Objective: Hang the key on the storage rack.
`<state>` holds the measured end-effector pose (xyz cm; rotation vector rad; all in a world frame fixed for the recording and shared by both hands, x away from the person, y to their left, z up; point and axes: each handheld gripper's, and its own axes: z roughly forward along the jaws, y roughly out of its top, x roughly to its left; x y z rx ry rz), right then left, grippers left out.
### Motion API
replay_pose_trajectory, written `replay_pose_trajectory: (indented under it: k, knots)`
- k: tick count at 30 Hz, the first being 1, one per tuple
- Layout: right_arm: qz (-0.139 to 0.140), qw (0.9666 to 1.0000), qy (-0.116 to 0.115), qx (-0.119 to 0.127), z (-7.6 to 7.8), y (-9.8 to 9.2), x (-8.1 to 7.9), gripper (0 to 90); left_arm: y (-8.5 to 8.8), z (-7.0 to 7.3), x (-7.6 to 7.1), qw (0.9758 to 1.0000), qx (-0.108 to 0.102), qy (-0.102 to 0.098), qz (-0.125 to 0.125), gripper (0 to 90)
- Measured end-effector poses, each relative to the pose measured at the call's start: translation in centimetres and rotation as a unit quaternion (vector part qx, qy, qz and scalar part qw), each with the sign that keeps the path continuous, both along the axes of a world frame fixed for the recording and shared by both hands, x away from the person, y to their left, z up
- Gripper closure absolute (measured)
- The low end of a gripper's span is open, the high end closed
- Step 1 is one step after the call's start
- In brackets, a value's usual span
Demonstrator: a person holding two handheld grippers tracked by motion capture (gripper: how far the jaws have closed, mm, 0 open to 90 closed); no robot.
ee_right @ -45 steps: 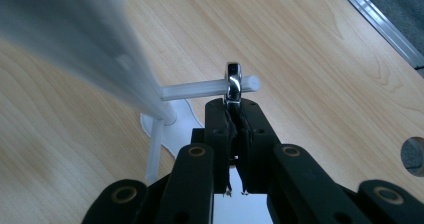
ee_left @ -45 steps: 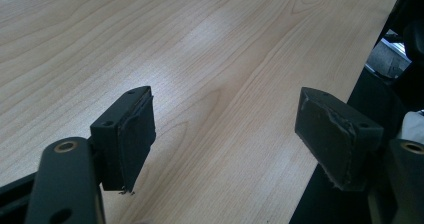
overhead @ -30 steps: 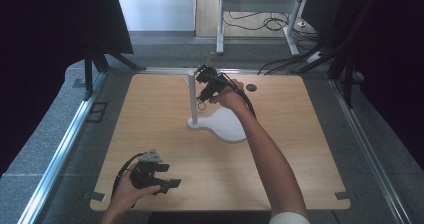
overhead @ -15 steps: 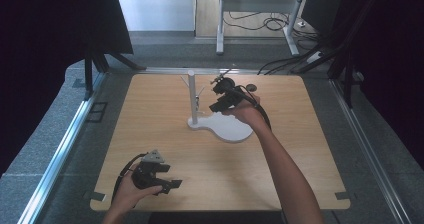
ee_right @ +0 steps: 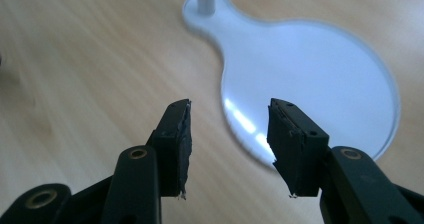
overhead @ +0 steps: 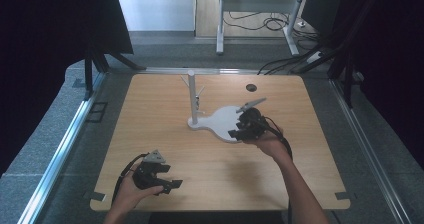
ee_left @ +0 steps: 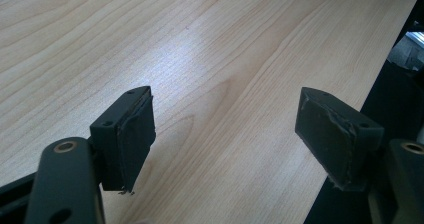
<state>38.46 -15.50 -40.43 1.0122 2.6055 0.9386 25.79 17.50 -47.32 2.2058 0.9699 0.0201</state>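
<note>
High view: right tongs (overhead: pixel 239 132) gape over the white stand's (overhead: pixel 222 124) rim.

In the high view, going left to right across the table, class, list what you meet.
Left tongs → white post → white base → right tongs → black hole in the tabletop.

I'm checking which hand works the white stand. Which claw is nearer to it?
The right. The right claw hangs open over the near edge of the white stand's round base. The left claw sits open at the table's near-left edge, well away.
</note>
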Motion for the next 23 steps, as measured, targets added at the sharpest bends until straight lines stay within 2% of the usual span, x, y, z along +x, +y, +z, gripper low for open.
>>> replay_pose_trajectory:
  k: [3, 6, 8, 11, 16, 19, 20, 23]
  knots:
    - [-0.013, 0.9999, 0.004, 0.006, -1.4, -1.4, -1.5, 52.0, 0.0, 0.0, 0.0, 1.0000, 0.000, 0.001, 0.002, 24.3]
    - [-0.013, 0.9998, 0.009, 0.009, -2.7, -2.6, -2.7, 51.5, 0.0, 0.0, 0.0, 1.0000, 0.000, 0.001, 0.003, 24.3]
    - [-0.012, 0.9998, 0.013, 0.005, -3.4, -3.2, -3.2, 51.2, 0.0, -0.1, 0.1, 1.0000, 0.001, 0.003, 0.006, 24.2]
    - [-0.014, 0.9996, 0.016, 0.019, -4.3, -3.9, -3.7, 51.6, 0.2, -0.2, 0.1, 1.0000, 0.001, 0.001, 0.007, 24.2]
    - [-0.024, 0.9987, 0.005, 0.044, -4.7, -4.3, -4.4, 50.5, 0.4, -0.1, 0.2, 0.9999, 0.000, -0.001, 0.011, 24.2]
    - [-0.026, 0.9959, -0.003, 0.086, -5.0, -4.7, -5.1, 49.4, 0.5, -0.2, 0.3, 0.9999, 0.001, -0.001, 0.014, 24.3]
    - [-0.024, 0.9954, 0.003, 0.093, -5.2, -4.8, -5.3, 48.0, 0.5, -0.2, 0.4, 0.9999, 0.000, -0.001, 0.014, 24.3]
    - [-0.023, 0.9964, -0.003, 0.082, -5.6, -5.2, -6.1, 46.2, 0.6, -0.2, 0.4, 0.9999, -0.002, -0.002, 0.016, 24.3]
